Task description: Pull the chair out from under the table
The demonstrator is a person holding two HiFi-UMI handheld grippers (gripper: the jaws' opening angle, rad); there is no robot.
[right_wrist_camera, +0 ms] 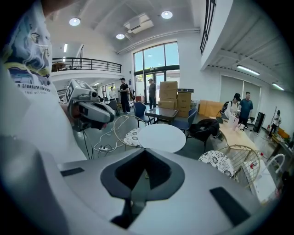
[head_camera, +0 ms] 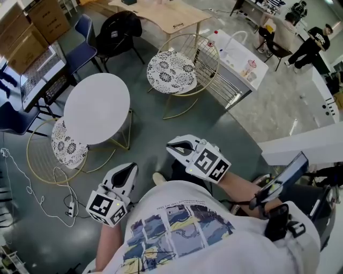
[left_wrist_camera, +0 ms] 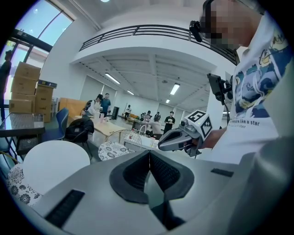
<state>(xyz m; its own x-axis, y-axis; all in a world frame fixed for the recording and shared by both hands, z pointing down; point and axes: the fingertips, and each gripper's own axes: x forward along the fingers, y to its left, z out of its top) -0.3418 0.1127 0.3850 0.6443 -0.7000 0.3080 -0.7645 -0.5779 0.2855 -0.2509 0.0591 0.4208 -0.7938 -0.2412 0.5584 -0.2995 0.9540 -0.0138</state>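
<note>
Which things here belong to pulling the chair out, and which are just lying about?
Job: half-tucked patterned chair; round white table; left gripper; right gripper.
Lying about: free-standing patterned chair; wooden table; cardboard boxes; power strip.

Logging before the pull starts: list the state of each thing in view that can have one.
Left gripper: shut, empty.
Right gripper: shut, empty.
Left chair: seat partly under the table, not pulled out.
Table: upright, top bare.
Far chair: stands free of the table, seat empty.
</note>
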